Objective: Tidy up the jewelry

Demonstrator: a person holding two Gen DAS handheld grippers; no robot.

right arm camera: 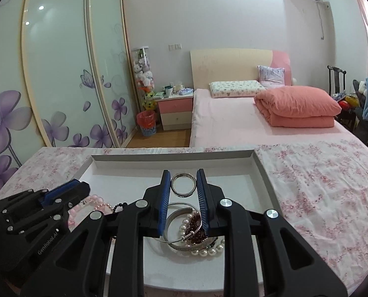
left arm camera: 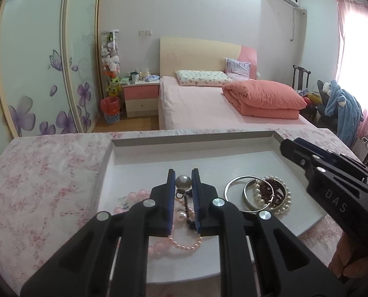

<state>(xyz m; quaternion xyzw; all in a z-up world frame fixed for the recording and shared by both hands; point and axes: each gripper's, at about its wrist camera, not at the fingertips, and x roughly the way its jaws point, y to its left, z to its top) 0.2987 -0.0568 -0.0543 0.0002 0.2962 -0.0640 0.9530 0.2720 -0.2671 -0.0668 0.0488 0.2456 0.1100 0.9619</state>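
home bedroom: bed (left arm camera: 208,104), wardrobe (left arm camera: 35,74)

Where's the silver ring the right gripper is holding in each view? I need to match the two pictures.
Left wrist view: the ring is not visible; only the right gripper enters from the right edge, over the tray.
Right wrist view: the ring sits centre frame, pinched between the blue pads, above the tray.
Shared landmark: the pile of bangles and pearls on the tray.

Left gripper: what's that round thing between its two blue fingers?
A big grey pearl, pinched by the left gripper; the left wrist view shows it.
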